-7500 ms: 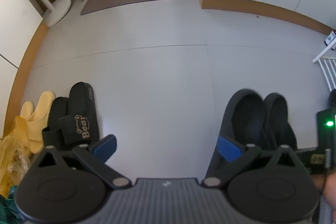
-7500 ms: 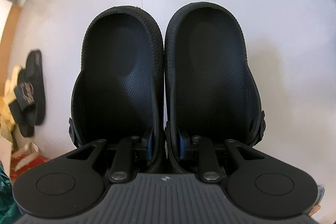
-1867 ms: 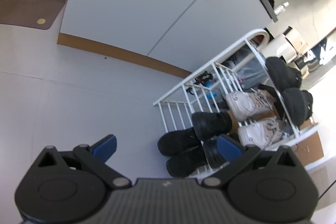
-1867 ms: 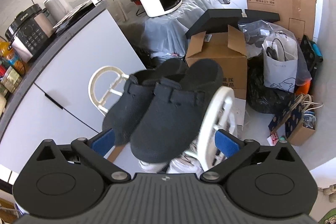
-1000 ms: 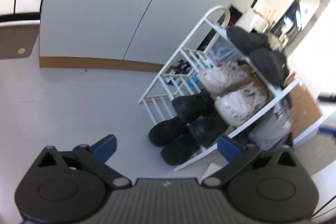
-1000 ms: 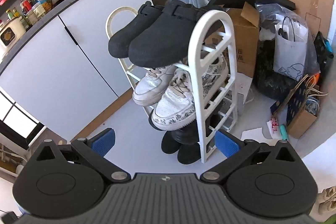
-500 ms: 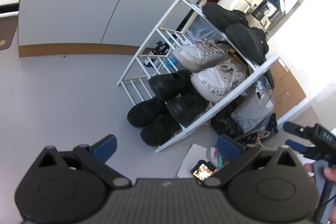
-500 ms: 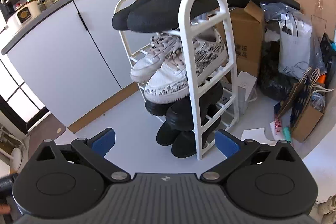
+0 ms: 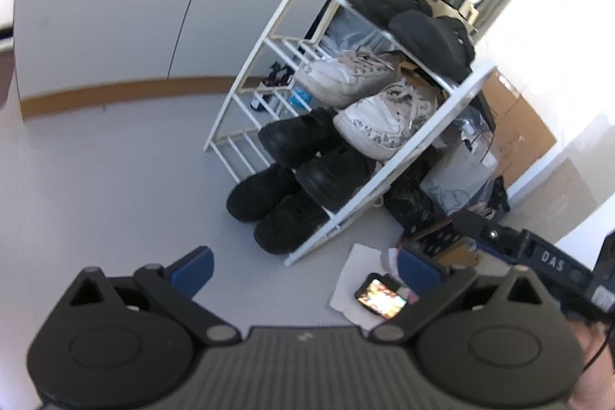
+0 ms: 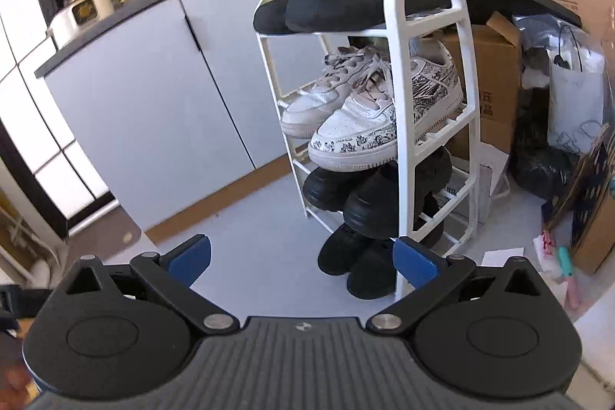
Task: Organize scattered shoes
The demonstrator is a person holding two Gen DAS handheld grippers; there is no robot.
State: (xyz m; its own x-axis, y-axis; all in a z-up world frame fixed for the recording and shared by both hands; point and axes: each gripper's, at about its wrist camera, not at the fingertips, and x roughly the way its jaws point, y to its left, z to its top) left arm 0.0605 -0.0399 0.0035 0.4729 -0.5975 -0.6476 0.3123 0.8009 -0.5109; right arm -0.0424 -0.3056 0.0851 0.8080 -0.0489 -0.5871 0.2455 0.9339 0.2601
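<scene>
A white shoe rack (image 10: 428,72) (image 9: 434,125) stands by the grey cabinets. On its top shelf lies a pair of black clogs (image 10: 338,0) (image 9: 415,18). White sneakers (image 10: 369,125) (image 9: 369,110) fill the second shelf, black shoes (image 10: 361,198) (image 9: 307,156) the third, and another black pair (image 10: 353,260) (image 9: 269,202) sits at floor level. My right gripper (image 10: 301,262) is open and holds nothing, a little way back from the rack. Farther back over the floor, my left gripper (image 9: 305,268) is also open with nothing in it.
Cardboard boxes (image 10: 496,75), bags (image 10: 569,95) and a black sack (image 10: 542,171) crowd the rack's right side. A phone (image 9: 380,296) lies on a sheet of paper on the floor. Grey cabinets (image 10: 153,110) carry kitchen appliances. The right gripper's body (image 9: 538,256) shows in the left wrist view.
The right gripper has let go of the black clogs on the top shelf and drawn back and down from the rack. The left gripper has swung round to face the rack.
</scene>
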